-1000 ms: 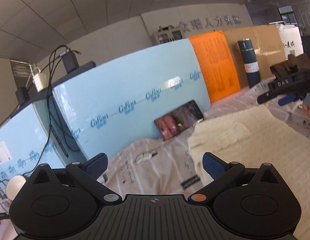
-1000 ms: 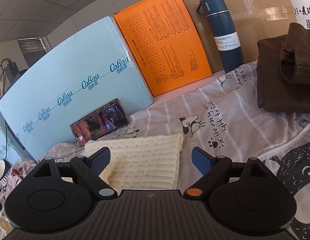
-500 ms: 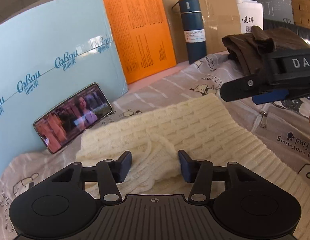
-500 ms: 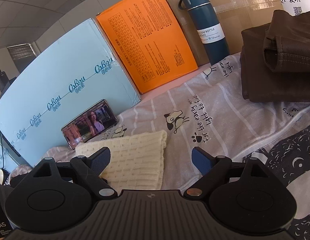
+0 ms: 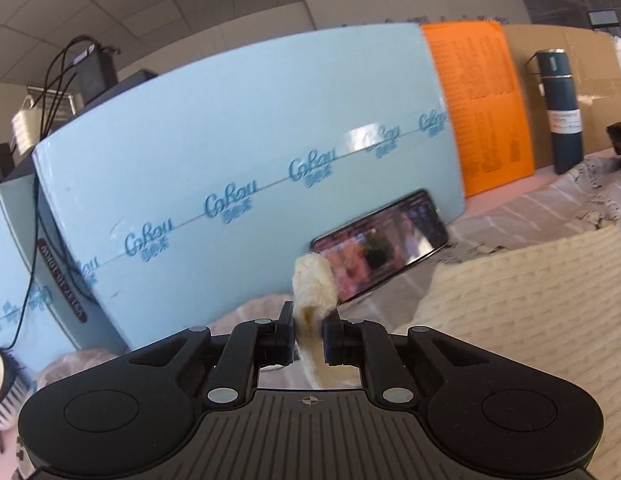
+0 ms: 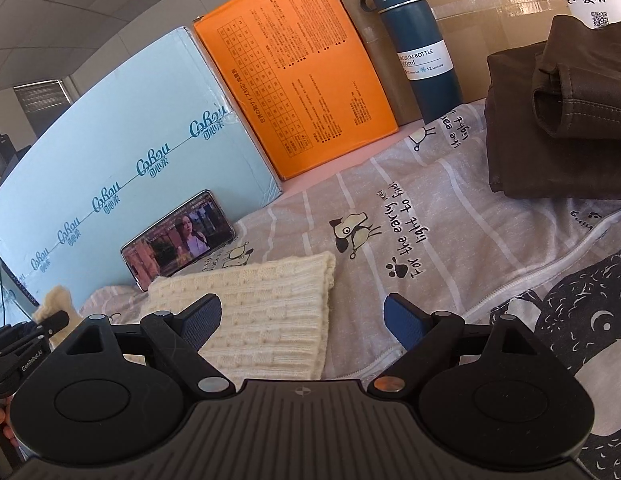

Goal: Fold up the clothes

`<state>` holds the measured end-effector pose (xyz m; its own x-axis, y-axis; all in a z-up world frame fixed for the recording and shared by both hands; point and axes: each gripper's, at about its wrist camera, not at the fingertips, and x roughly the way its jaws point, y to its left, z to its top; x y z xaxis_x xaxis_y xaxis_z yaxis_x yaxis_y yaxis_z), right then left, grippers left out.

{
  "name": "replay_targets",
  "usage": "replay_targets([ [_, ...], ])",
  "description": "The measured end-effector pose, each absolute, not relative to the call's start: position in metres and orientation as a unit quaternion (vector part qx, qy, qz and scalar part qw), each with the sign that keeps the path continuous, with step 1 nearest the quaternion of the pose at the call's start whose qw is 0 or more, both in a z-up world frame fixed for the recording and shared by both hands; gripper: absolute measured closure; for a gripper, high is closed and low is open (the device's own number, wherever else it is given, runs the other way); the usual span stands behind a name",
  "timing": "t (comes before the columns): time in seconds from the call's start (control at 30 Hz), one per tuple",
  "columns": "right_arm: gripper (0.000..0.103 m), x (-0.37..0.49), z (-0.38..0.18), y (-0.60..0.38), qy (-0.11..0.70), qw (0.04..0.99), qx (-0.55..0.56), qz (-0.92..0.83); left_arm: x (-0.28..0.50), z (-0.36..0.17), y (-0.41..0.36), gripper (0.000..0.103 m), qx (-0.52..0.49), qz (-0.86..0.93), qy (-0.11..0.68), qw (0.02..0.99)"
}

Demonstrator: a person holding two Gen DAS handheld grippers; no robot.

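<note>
From the left wrist, the left gripper [image 5: 308, 330] is pinching a bunched cream edge of the cream knit sweater [image 5: 526, 304], its jaws having just been closing on it; the tuft is sticking up before a phone [image 5: 384, 246] that is leaning on a pale blue box [image 5: 230, 152]. From the right wrist, the right gripper [image 6: 302, 320] is standing wide apart, gripping nothing, over the sweater's folded end, which is lying on a printed grey sheet [image 6: 450, 200] beside folded brown trousers [image 6: 558, 120]

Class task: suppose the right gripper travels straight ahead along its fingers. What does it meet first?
Probably the grey printed sheet, just right of the cream sweater; the right gripper points slightly down, though depth is unclear.
</note>
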<state>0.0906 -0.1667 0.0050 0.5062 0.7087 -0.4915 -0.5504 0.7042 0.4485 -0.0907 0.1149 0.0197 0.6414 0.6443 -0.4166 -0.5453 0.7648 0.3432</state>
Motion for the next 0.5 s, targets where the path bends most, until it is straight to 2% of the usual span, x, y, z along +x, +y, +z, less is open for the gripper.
replay_targets([
  [0.1, 0.015, 0.091, 0.004, -0.166, 0.338, 0.860, 0.115, 0.365, -0.092, 0.004, 0.132, 0.084, 0.093, 0.355, 0.301, 0.880],
  [0.2, 0.015, 0.091, 0.002, -0.165, 0.341, 0.860, 0.112, 0.364, -0.091, -0.006, 0.144, 0.074, 0.086, 0.368, 0.325, 0.867],
  [0.27, 0.015, 0.092, 0.001, -0.164, 0.344, 0.859, 0.109, 0.363, -0.090, -0.012, 0.149, 0.063, 0.095, 0.378, 0.334, 0.858],
  [0.33, 0.015, 0.092, 0.000, -0.163, 0.346, 0.859, 0.107, 0.363, -0.092, -0.014, 0.151, 0.044, 0.104, 0.394, 0.328, 0.852],
  [0.5, 0.015, 0.093, -0.001, -0.163, 0.345, 0.857, 0.109, 0.367, -0.113, 0.013, 0.152, 0.038, 0.063, 0.420, 0.261, 0.867],
])
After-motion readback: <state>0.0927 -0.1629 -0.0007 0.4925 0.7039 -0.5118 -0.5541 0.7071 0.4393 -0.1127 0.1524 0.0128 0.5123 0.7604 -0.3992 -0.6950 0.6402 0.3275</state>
